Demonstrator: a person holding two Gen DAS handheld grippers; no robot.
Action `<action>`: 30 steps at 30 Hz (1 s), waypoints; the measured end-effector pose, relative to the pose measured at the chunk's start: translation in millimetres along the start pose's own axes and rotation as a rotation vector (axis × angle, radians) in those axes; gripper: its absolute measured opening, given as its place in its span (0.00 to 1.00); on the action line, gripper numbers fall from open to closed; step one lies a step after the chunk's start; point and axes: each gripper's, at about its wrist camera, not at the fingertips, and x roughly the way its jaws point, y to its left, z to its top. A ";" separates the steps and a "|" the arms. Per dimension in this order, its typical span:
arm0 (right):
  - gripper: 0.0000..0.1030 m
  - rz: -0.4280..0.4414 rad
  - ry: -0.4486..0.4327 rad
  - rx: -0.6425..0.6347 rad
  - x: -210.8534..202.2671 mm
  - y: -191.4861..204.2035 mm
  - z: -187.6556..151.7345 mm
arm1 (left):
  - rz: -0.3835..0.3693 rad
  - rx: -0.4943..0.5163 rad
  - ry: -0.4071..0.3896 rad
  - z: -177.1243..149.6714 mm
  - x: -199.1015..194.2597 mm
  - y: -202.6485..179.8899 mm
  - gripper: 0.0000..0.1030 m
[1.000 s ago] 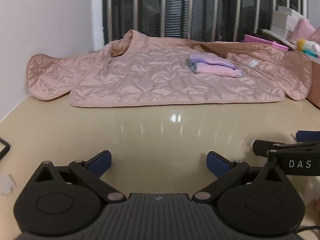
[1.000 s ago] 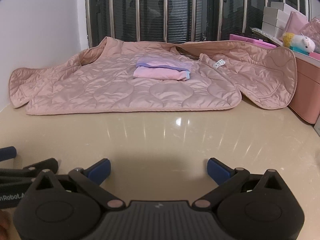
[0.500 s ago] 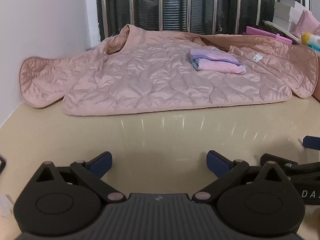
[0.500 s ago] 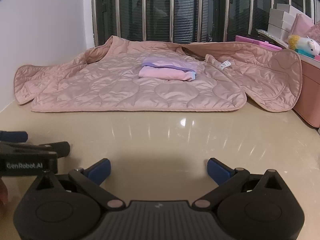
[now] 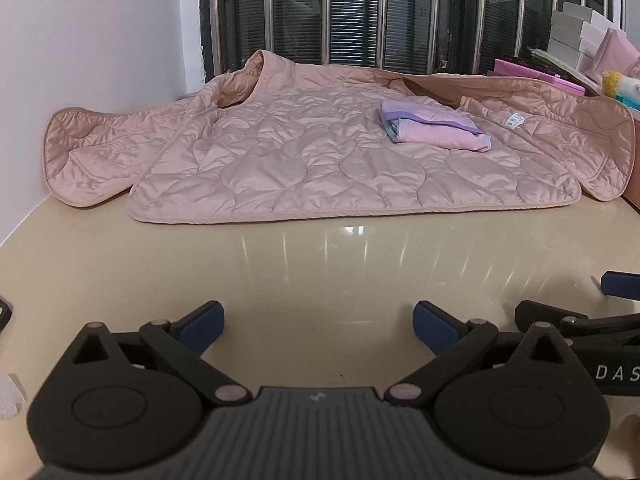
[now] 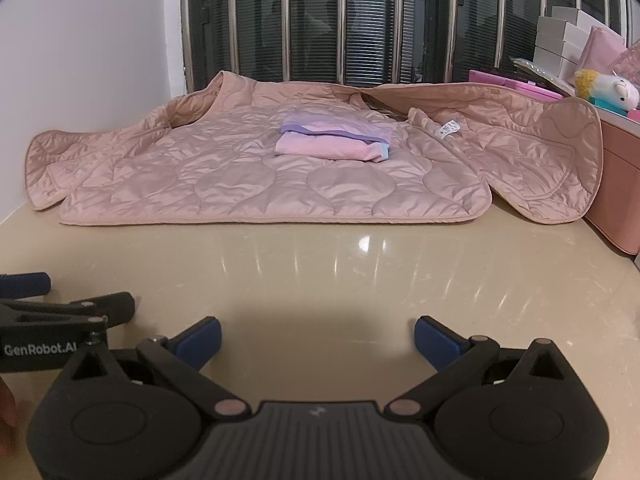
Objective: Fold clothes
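The quilted pink jacket (image 5: 320, 160) lies spread flat at the far side of the beige tabletop (image 5: 320, 272), straight ahead of both grippers and well apart from them, with a band of bare table between. Its long axis runs side to side across the view, hem edge nearest the grippers, collar toward the barred window (image 5: 360, 12) behind it. One sleeve trails off the jacket's left end against the white wall; the other curls up at its right end beside a pink cabinet (image 6: 616, 188).

On the jacket's back panel, right of centre, sits a small folded pink and lilac garment (image 5: 434, 126), already in a neat stack.

Neither arm looks clearly nearer to the hem. By my reading, the left gripper (image 5: 316, 320) faces the hem's left half and the right gripper (image 6: 316, 330) its right half, so each would take its own side.

Both grippers hover low over the bare table with their blue-padded fingers spread wide, holding and touching nothing. Each shows at the edge of the other's view, just beside it.
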 end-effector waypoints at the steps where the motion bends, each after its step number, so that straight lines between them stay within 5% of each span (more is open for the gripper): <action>1: 1.00 0.002 0.000 -0.001 -0.2 -0.3 0.1 | -0.001 0.000 0.000 0.0 0.0 0.2 1.00; 30: 1.00 -0.019 0.003 0.012 3.2 -2.4 2.4 | -0.008 -0.001 0.001 -0.6 0.3 -0.9 1.00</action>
